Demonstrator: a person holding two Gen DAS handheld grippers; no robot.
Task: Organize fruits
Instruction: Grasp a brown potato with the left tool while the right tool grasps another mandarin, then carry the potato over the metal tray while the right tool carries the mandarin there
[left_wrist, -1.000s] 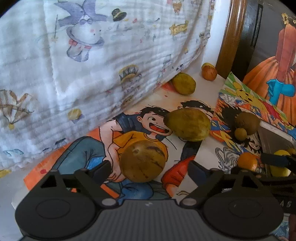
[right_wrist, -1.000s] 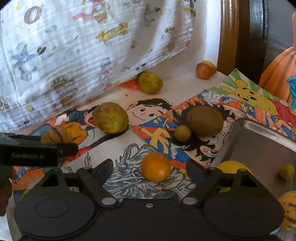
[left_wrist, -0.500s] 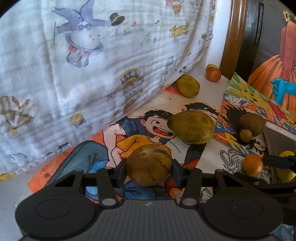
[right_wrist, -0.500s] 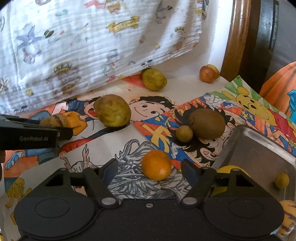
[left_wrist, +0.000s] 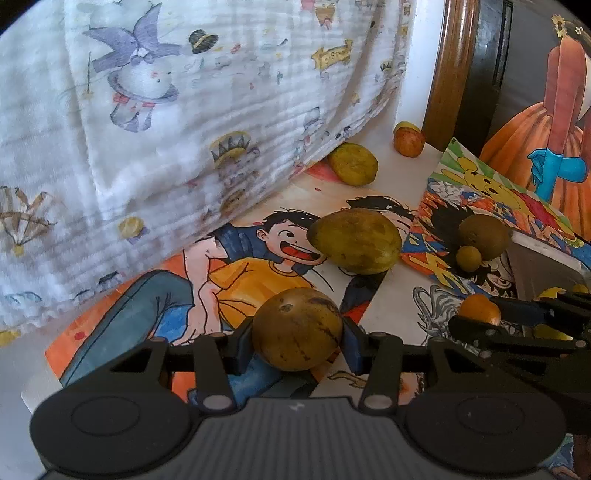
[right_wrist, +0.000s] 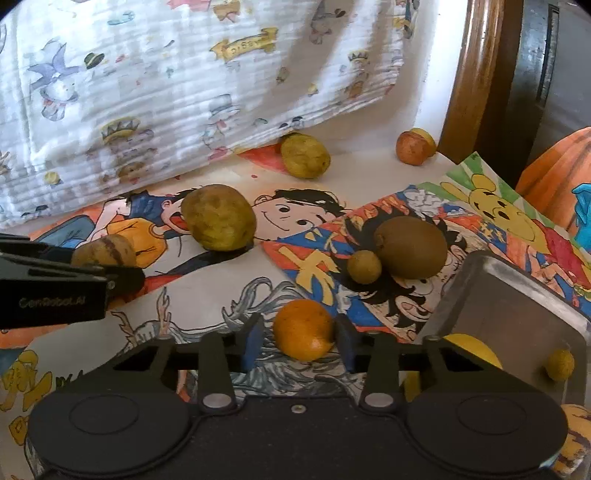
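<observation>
Grip status first: the left gripper (left_wrist: 298, 341) has its fingers clenched on a round brown-yellow speckled fruit (left_wrist: 297, 329), both pads touching its flanks at lower centre of the left wrist view. The right gripper (right_wrist: 298, 338) brackets a small round orange fruit (right_wrist: 303, 329) at lower centre of its own view; the right pad touches the skin, while a sliver of gap shows at the left pad, so the clamp is judged near-complete rather than confirmed.

Recommended handling: the step in hand appears to be a paired pick, with the metal tray (right_wrist: 517, 306) at right of frame as the likely destination. Both fruits are round and smooth-skinned, so each should sit across its widest part between the pads before lifting; pressure is best kept modest, since ripe flesh would bruise. The right gripper should finish closing before rising. A straight lift, then travel over the tray rim, would avoid nudging the brown kiwi (right_wrist: 410, 246) and the small olive-coloured round fruit (right_wrist: 364, 266) touching it.

View comparison: the right wrist view alone shows the tray interior, holding a yellow fruit (right_wrist: 476, 349) and a small yellowish one (right_wrist: 560, 364). The left wrist view alone shows both left pads seated on the speckled fruit. Both views show a large olive-green fruit (left_wrist: 355, 240) on the picture-covered surface (left_wrist: 369, 192).
</observation>
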